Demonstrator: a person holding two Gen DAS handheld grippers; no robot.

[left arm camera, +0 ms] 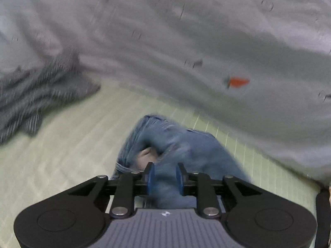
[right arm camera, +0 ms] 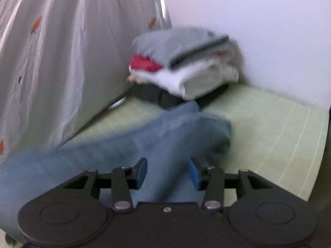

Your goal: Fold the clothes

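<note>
Your jeans (right arm camera: 128, 142) lie on the mat (right arm camera: 269, 132); stacked clothes (right arm camera: 186, 62) sit behind them, the curtain (right arm camera: 62, 51) to their left.

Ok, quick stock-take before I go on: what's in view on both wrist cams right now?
blue garment: one, denim blue, bunched on the mat between both grippers
striped garment: one, grey and white, crumpled at far left of the mat
folded pile: one stack, grey, red, white, in the far corner by the wall
carrot-print sheet: one, pale grey, hanging beside the mat
mat: one, light green
left gripper: fabric between fingers, grip unclear
right gripper: open over fabric
</note>
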